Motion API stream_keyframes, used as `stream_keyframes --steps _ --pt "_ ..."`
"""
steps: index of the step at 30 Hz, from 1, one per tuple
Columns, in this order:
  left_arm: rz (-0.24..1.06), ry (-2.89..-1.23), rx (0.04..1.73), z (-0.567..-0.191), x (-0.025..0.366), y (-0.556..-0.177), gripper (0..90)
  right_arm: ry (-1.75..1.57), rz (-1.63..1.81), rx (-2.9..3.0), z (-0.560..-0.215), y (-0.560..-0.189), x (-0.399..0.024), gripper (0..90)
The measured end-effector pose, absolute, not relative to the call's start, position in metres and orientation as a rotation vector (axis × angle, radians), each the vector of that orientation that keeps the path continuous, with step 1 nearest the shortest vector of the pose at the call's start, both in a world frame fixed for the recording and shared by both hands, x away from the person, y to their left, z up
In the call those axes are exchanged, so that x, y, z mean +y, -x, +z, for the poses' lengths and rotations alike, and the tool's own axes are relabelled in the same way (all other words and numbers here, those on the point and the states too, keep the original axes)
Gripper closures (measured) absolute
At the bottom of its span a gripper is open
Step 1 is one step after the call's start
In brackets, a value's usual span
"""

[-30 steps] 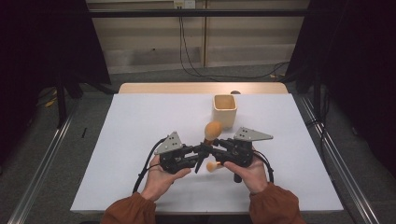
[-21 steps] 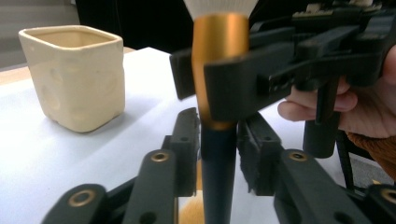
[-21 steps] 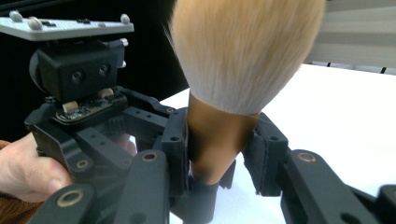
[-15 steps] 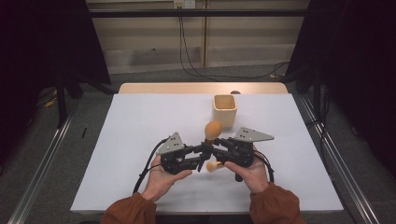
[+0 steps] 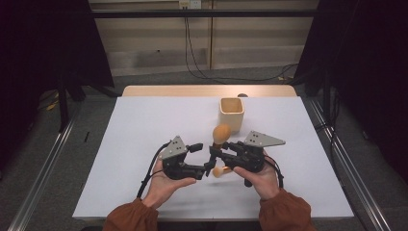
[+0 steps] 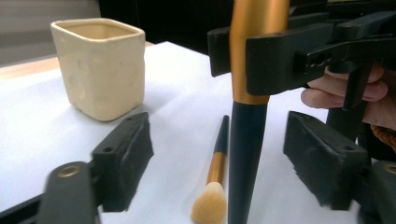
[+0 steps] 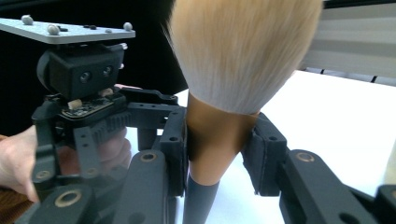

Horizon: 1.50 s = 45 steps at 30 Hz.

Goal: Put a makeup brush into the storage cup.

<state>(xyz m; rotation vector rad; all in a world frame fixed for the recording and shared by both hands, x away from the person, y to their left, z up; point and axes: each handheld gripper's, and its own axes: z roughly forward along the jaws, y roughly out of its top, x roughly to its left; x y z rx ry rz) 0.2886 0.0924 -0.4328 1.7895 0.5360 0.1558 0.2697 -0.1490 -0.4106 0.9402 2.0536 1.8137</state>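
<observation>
Two hands at the near edge of the white table (image 5: 144, 125), rust-coloured sleeves behind them, one gripper in each.

Left gripper (image 5: 208, 168) on the left, aimed rightward at the large brush's handle. Jaws just opened, now parted, pads clear of the dark lower handle on both sides, as seen in the left gripper view with the handle standing between them untouched. Left gripper (image 6: 219, 158) therefore holding nothing. Left hand (image 5: 166, 185) cupped under its body, grey three-cornered plate on top.

Right gripper (image 5: 215, 150) just to the right, jaws clamped on the golden ferrule of the large brush (image 5: 221, 134), narrow gap set by the ferrule's width. Same grip close up in the right gripper view: right gripper (image 7: 217, 149), pads pressed against both sides of the copper-coloured neck, large brush (image 7: 233, 56) upright, pale fluffy head on top, dark handle pointing down. Right hand (image 5: 262, 178) wrapped round the body.

Lying flat on the table under the two grippers, a small brush (image 6: 212, 186), pale bristles nearest the left gripper's camera, gold-and-black handle running away; small brush (image 5: 220, 171) partly hidden in the high view.

Farther off, slightly right of centre, a cream cup (image 5: 232, 113) standing upright, apart from both brushes; cream cup (image 6: 100, 65) square-sided with rounded corners.
</observation>
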Motion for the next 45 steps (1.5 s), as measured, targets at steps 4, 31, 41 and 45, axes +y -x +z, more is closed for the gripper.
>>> stream_keyframes --steps 4,31,41,45 --pt "0.182 -1.803 0.560 -0.436 0.097 -0.290 15.9 -0.945 1.802 2.043 -0.410 -0.270 -0.152 63.7" --pt "0.258 -1.764 0.713 -0.438 0.167 -0.290 3.8 -0.971 1.744 1.985 -0.402 -0.291 -0.169 63.7" --pt "0.301 -1.796 0.740 -0.441 0.192 -0.286 2.7 -1.011 1.704 1.935 -0.392 -0.300 -0.185 63.7" --pt "0.317 -1.792 0.779 -0.445 0.205 -0.284 2.5 -1.009 1.669 1.932 -0.385 -0.304 -0.189 63.7"
